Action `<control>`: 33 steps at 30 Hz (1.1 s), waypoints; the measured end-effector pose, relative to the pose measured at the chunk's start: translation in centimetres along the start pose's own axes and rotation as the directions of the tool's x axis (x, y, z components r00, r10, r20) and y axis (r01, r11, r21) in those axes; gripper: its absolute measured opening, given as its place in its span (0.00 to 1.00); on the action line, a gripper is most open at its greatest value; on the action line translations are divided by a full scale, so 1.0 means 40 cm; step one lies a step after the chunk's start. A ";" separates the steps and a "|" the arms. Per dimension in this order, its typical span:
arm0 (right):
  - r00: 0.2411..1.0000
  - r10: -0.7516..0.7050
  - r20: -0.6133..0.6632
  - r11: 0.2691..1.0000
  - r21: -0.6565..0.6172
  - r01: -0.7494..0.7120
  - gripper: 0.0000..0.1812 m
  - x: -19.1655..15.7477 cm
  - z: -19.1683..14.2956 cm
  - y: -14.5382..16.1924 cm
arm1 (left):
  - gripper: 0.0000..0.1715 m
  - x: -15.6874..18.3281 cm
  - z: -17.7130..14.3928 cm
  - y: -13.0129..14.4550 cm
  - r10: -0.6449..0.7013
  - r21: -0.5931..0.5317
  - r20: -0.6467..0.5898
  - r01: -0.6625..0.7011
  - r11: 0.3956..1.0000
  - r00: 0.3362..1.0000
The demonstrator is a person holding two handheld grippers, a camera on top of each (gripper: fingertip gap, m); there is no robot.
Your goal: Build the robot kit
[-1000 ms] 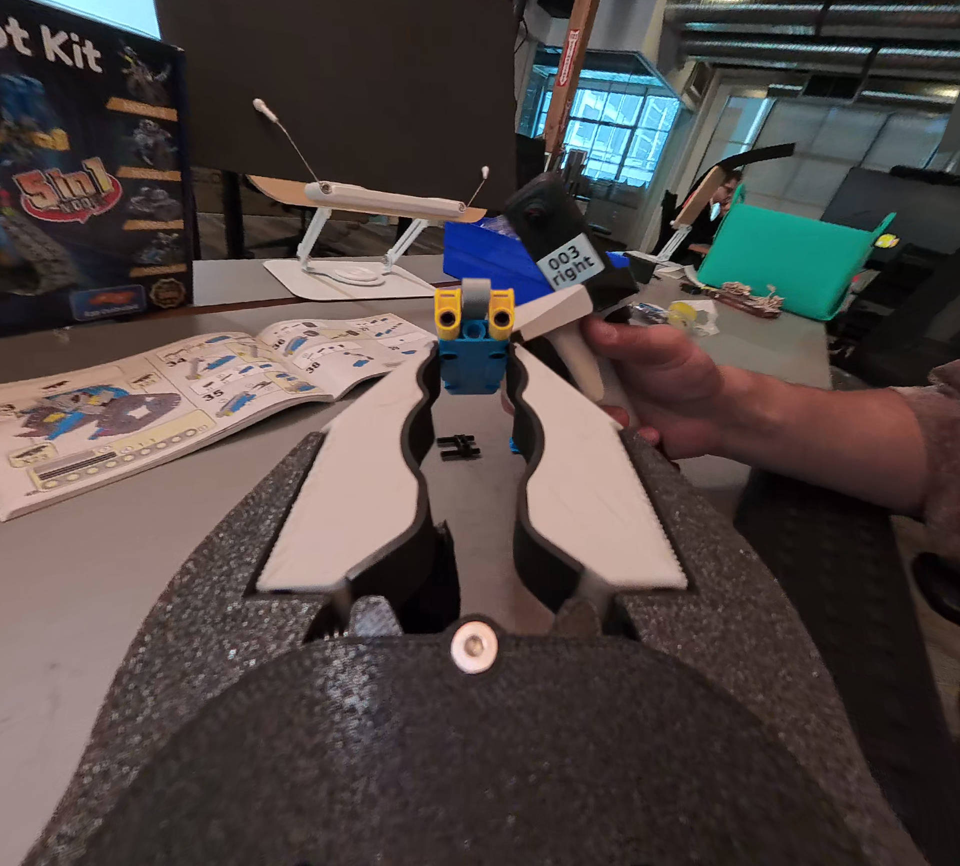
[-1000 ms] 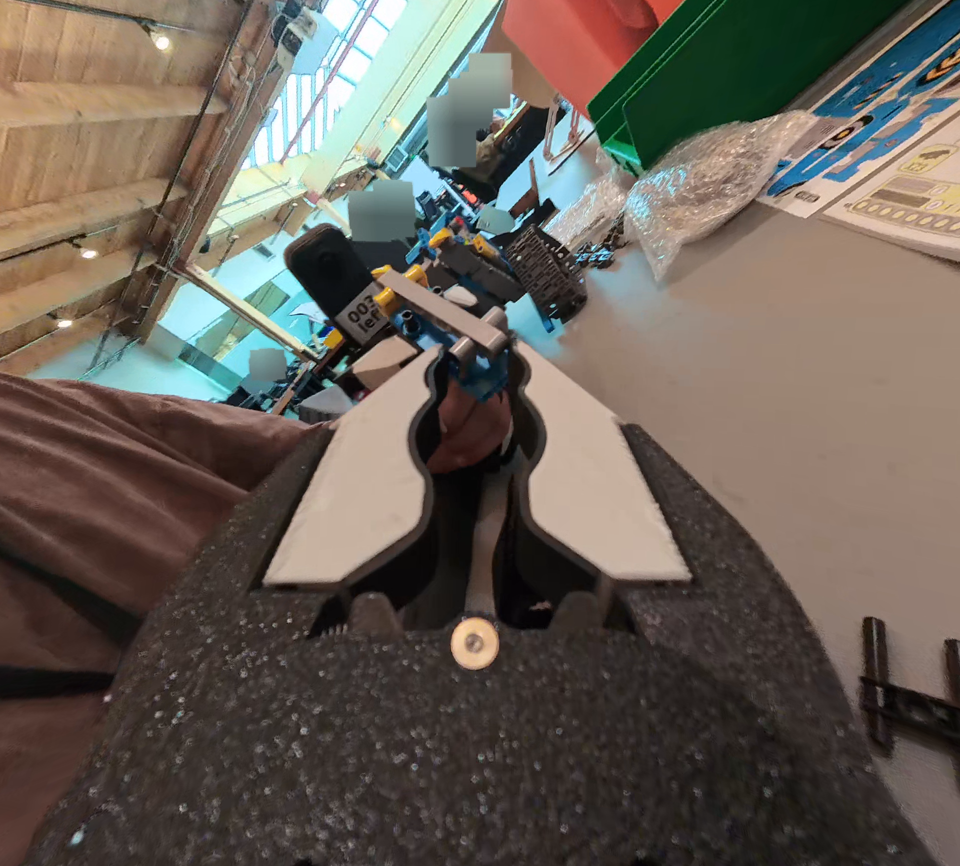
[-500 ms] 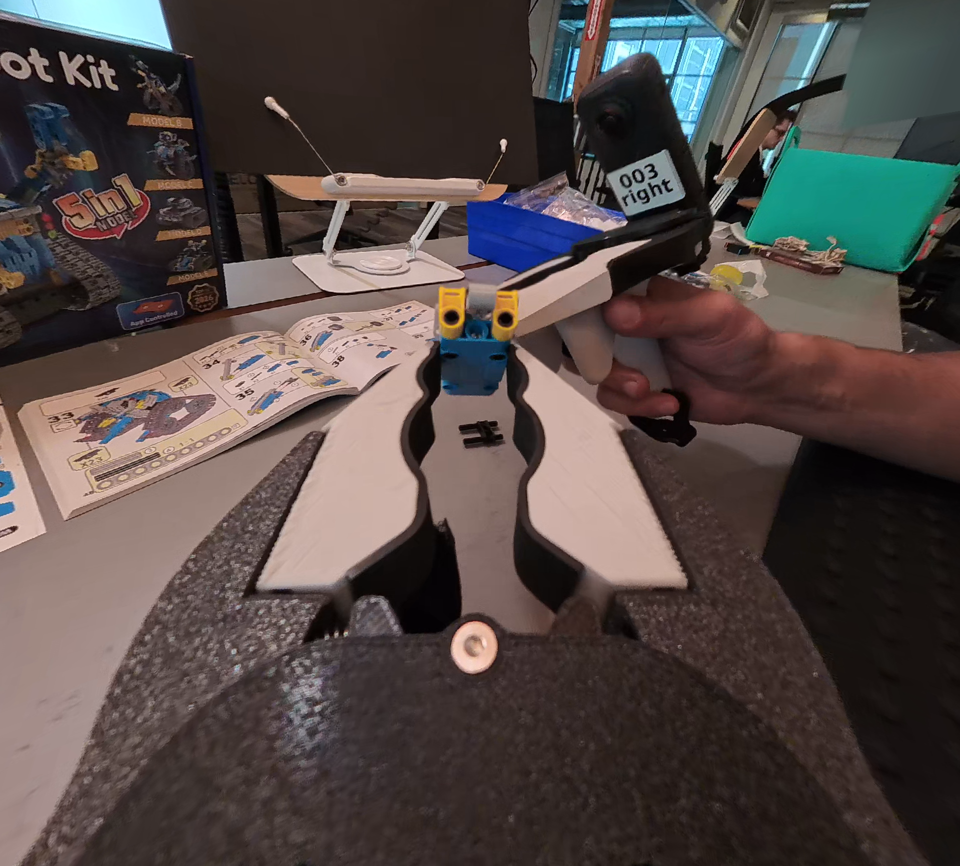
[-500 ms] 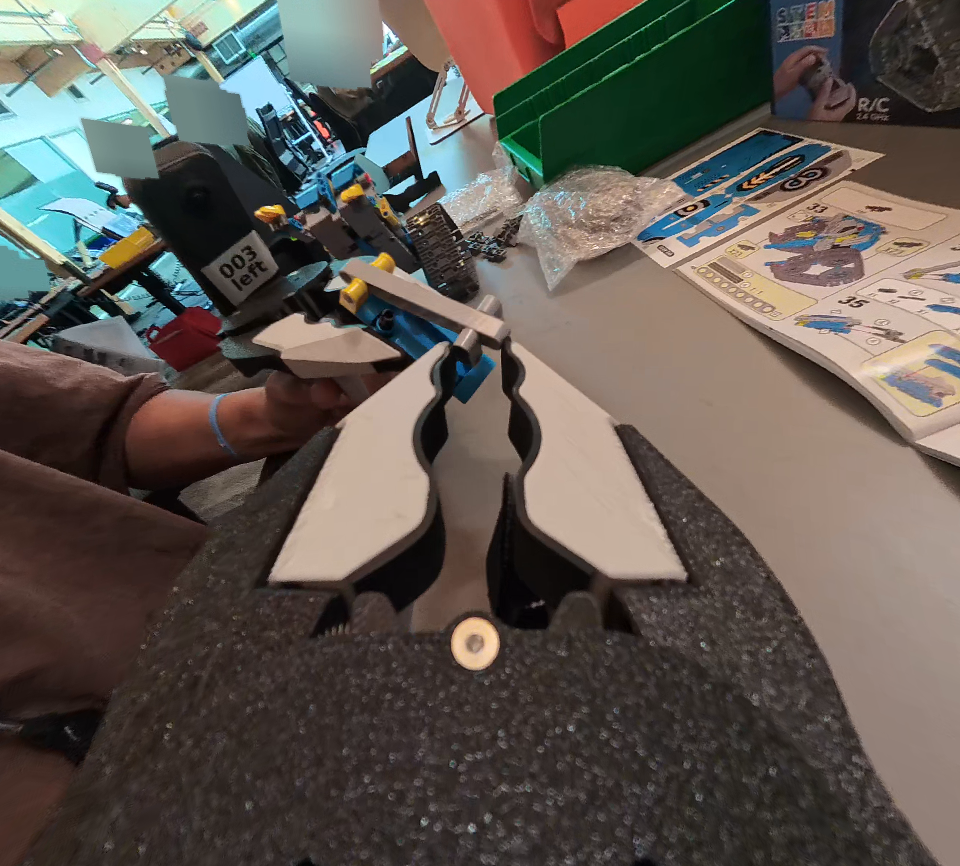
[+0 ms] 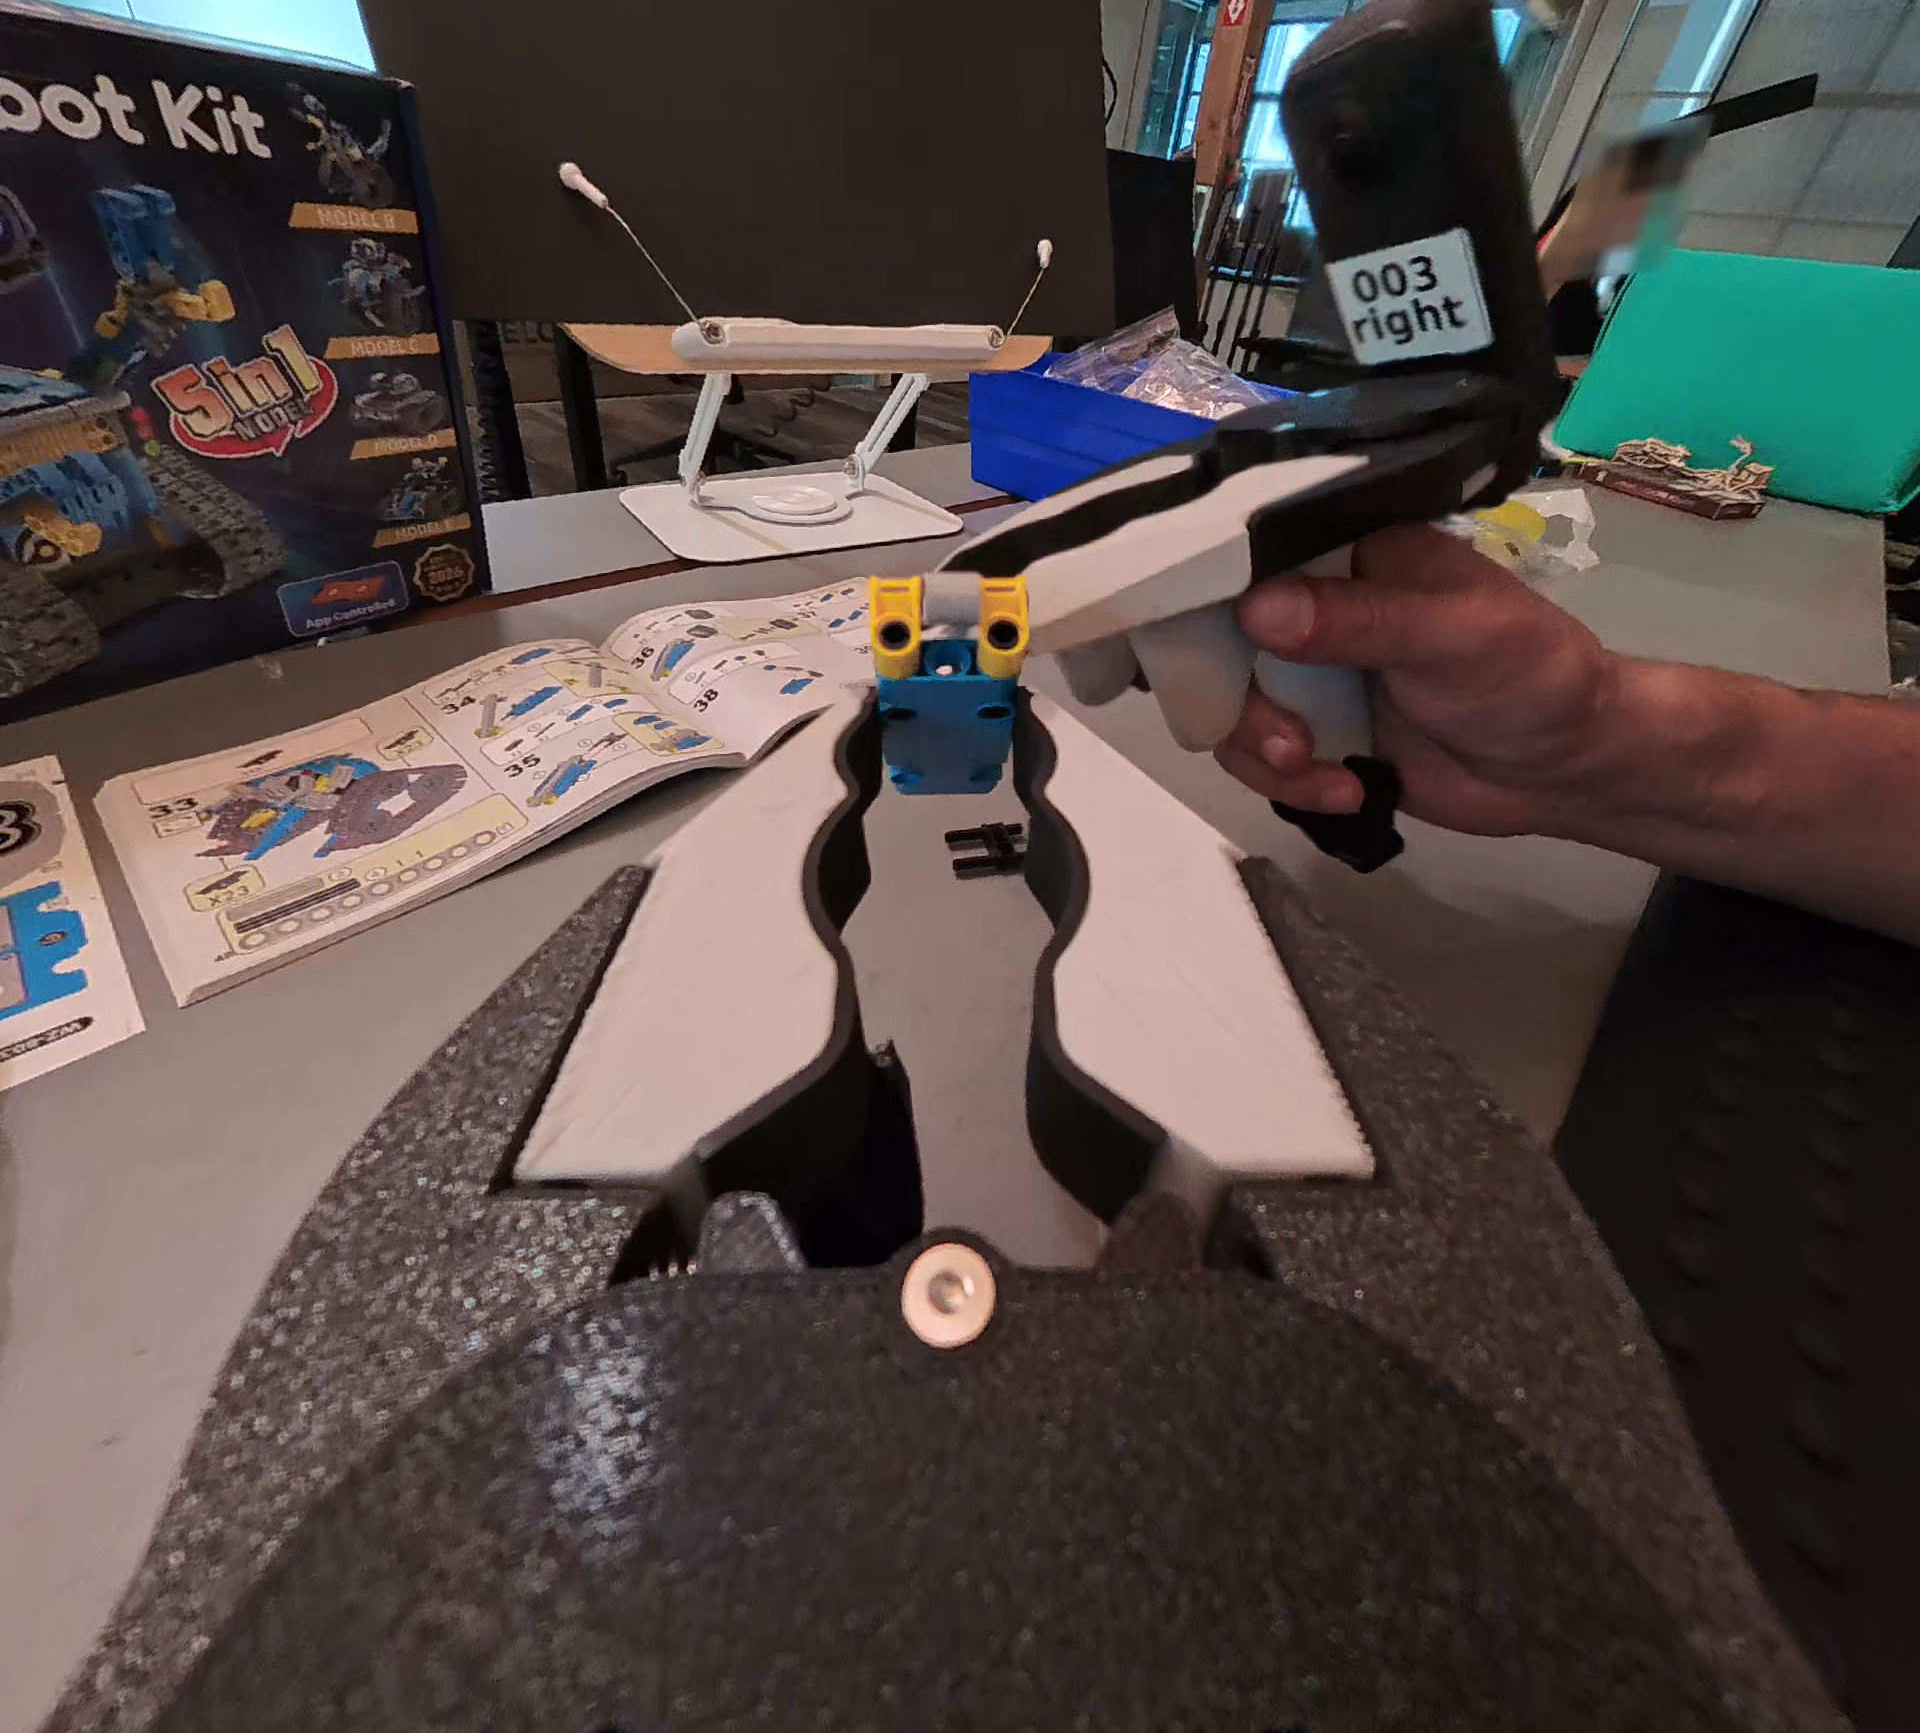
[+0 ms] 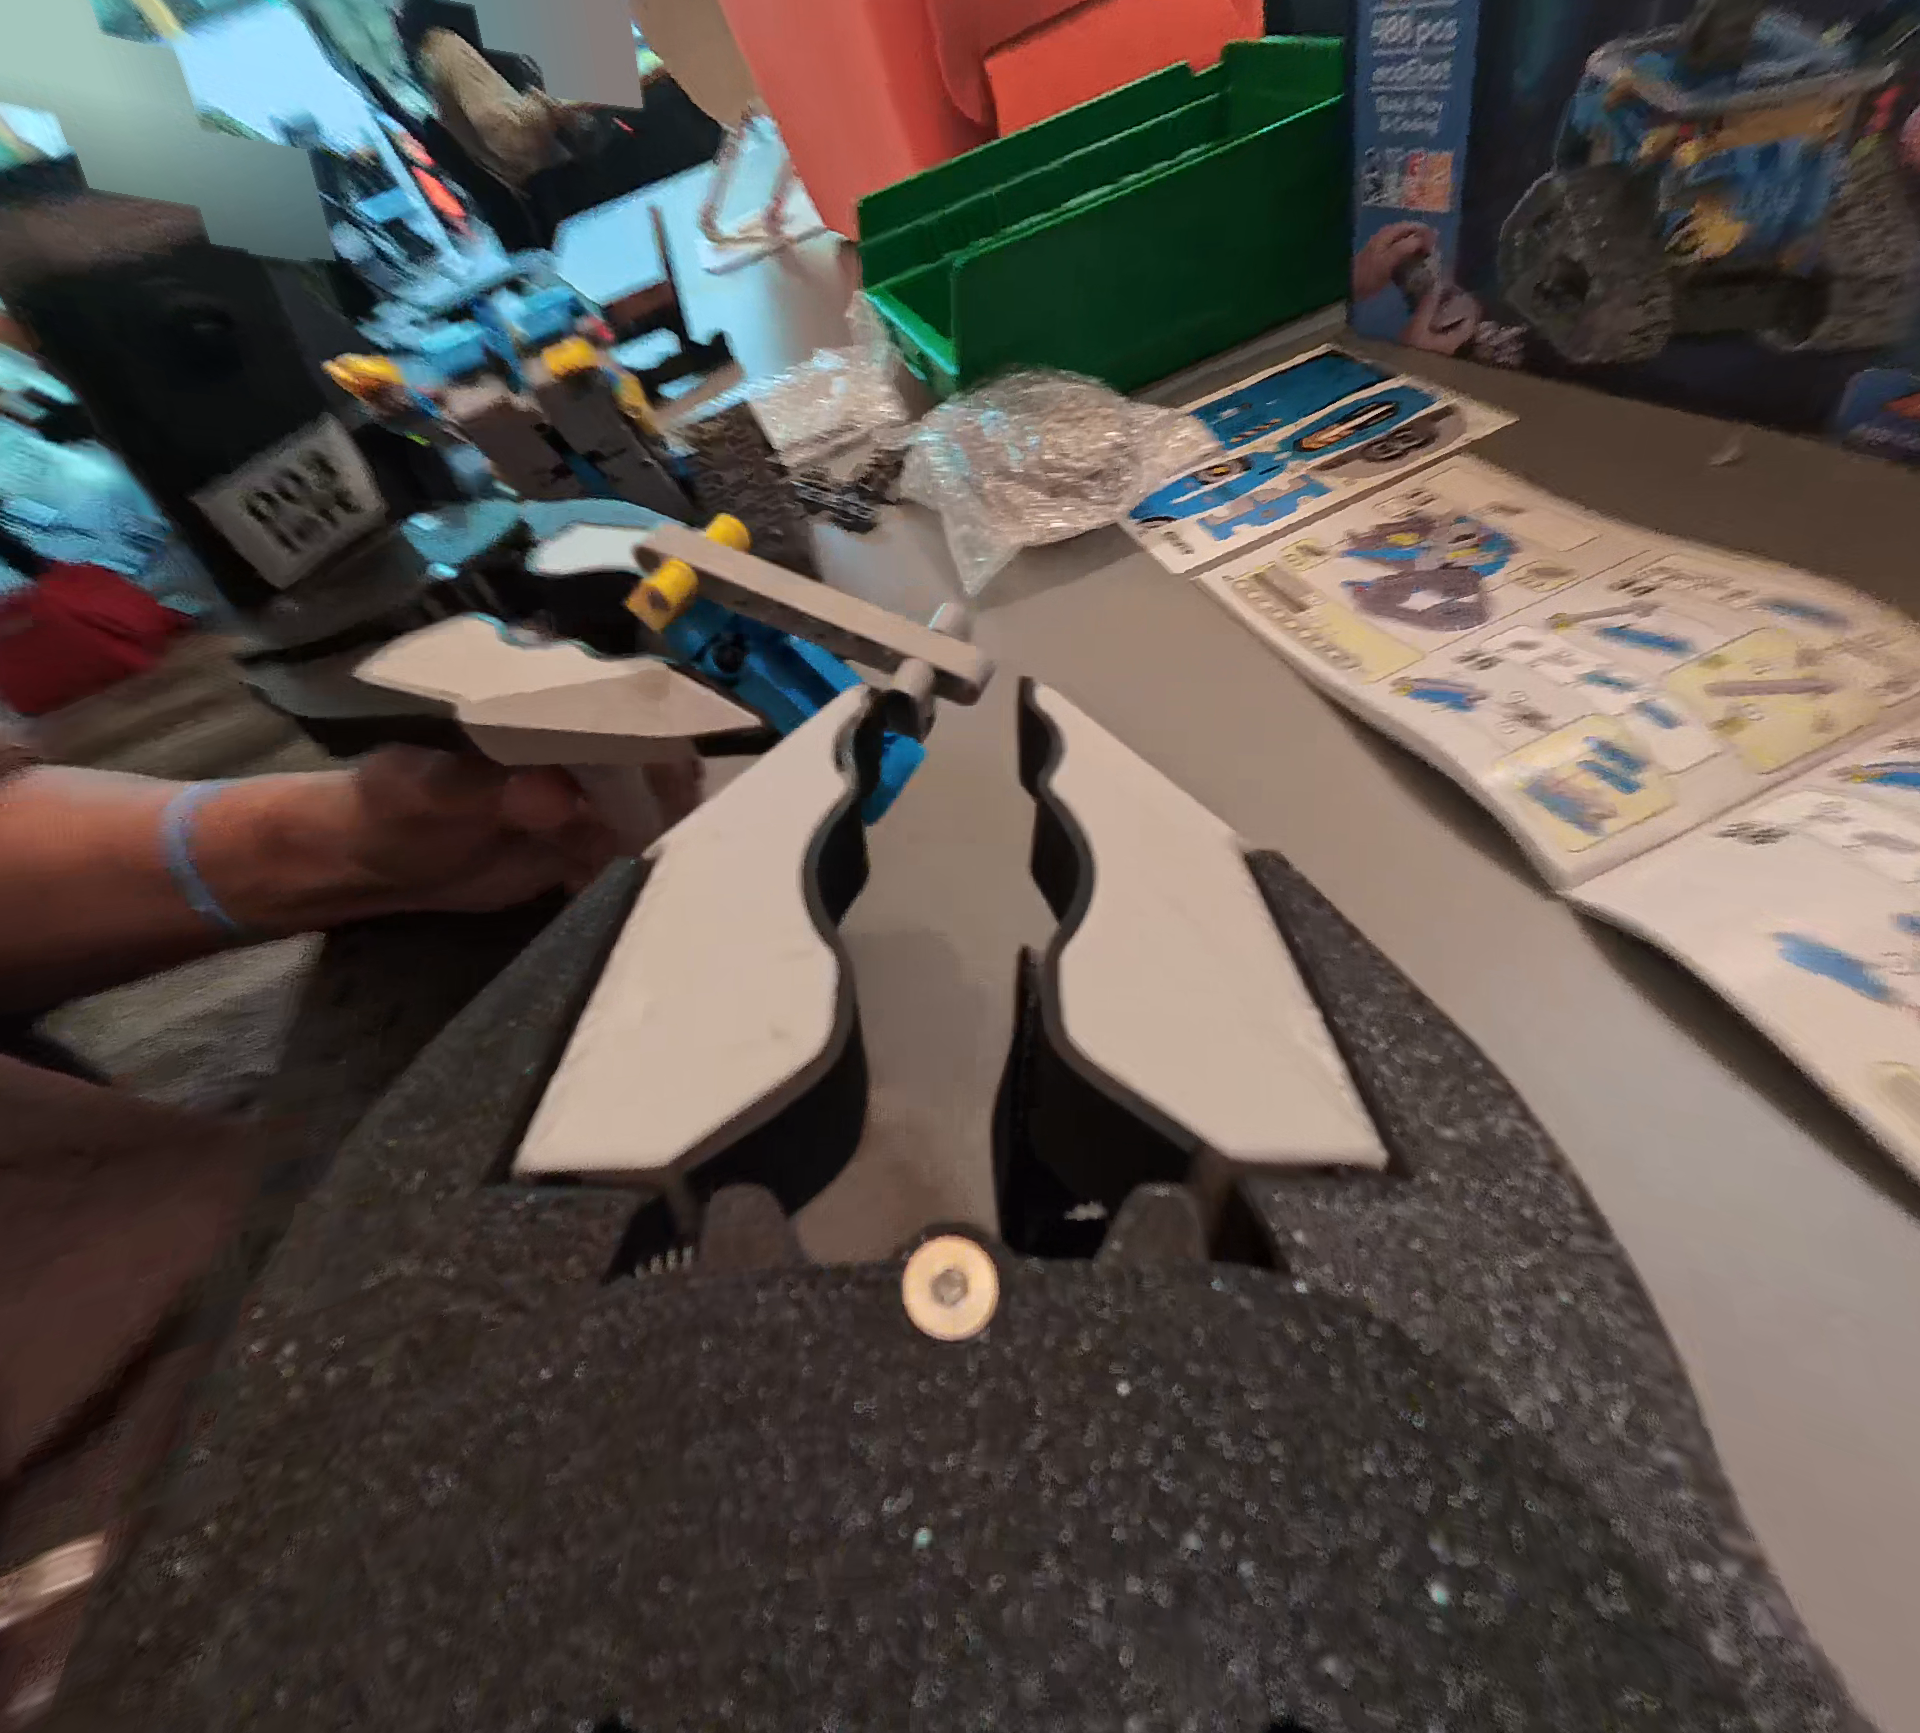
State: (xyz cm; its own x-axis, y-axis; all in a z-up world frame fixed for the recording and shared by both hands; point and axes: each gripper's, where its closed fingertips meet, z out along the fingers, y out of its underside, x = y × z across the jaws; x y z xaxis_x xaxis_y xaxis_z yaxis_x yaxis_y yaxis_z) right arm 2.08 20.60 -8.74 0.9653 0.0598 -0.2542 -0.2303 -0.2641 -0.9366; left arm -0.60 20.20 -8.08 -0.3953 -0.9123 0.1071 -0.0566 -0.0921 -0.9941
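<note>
My left gripper (image 5: 945,727) is shut on a small blue block (image 5: 945,733) topped by two yellow connectors (image 5: 896,618) and a grey beam (image 5: 951,597), held above the grey table (image 5: 260,1112). My right gripper (image 5: 977,577), held by a hand (image 5: 1455,696), meets the beam from the right. In the right wrist view my right gripper (image 6: 940,707) is slightly open, with table showing between the tips. The beam (image 6: 810,618) and its grey pin (image 6: 914,675) lie by my left fingertip. The left gripper (image 6: 717,717) holds the blue block (image 6: 774,665) from the left.
An open instruction booklet (image 5: 436,779) (image 6: 1558,696) and a kit box (image 5: 208,333) (image 6: 1662,73) are on the table. A small black piece (image 5: 982,847) lies under the block. There are also a blue bin (image 5: 1060,426), a green bin (image 6: 1091,229), plastic bags (image 6: 1039,457) and a part-built model (image 6: 551,416). Both grippers' tips are close together, under 4 cm apart.
The right gripper has swung from steeply tilted to level beside the block, and its tips have parted a little around the grey pin. The left gripper still holds the block.
</note>
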 end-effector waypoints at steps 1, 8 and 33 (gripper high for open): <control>0.997 -0.069 -0.045 0.998 -0.003 0.069 0.18 0.005 0.002 -0.001 | 0.14 0.003 0.000 -0.001 -0.017 0.003 -0.014 0.017 1.000 1.000; 0.986 -0.138 -0.090 0.986 0.083 0.145 0.13 -0.012 0.018 -0.011 | 0.14 0.008 -0.001 0.000 -0.213 0.001 -0.102 0.214 0.977 0.972; 0.923 -0.328 -0.202 0.944 -0.096 0.315 0.11 0.029 0.009 0.010 | 0.14 -0.024 0.000 0.007 -0.236 -0.002 -0.068 0.237 0.972 0.969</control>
State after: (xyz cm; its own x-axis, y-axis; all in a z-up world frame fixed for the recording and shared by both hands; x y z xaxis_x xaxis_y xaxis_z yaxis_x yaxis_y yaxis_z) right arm 3.08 20.90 -9.48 0.9913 -0.0522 0.1212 0.0981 -0.3234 -0.9412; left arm -0.23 21.03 -8.47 -0.4322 -0.8354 0.3395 -0.1501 -0.3046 -0.9406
